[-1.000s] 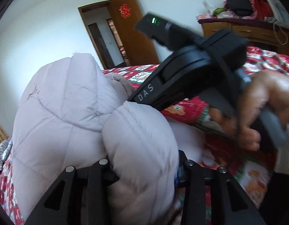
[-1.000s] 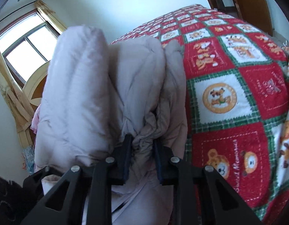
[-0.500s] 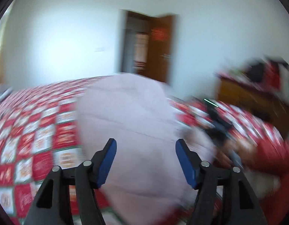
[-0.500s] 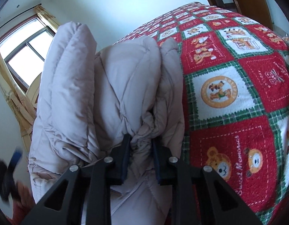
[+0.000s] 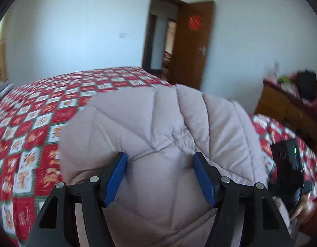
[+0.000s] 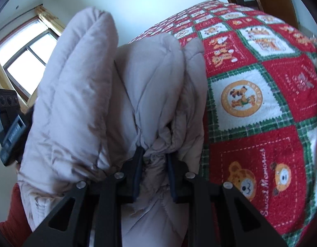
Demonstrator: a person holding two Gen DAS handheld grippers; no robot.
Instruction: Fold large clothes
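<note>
On the left, our left gripper (image 5: 160,177) has let go of the fold it was pinching a second ago: then the pale pink quilted puffer jacket (image 5: 164,127) bulged tightly between its blue-padded fingers (image 5: 115,179), and now the jaws stand wide with the padding merely lying between them, the pads no longer pressing in. The view has also swung round, so that the brown wooden door (image 5: 191,45) sits near the middle rather than off to the upper left, which tells us this hand has pulled back and rolled away from the bundle.

The jacket itself lies bunched in thick rolls on the red, green and white teddy-bear patchwork bedspread (image 6: 261,94), with its bulk towards the window side of the right wrist view.

On the right, our right gripper (image 6: 154,160) has not changed: it stays clenched on a gathered seam of the jacket, the narrow jaws biting into the puckered fabric just as before.

We judge that one fold has just been laid down and released, with the right hand anchoring the garment while the left is free to reach for the next edge.
</note>
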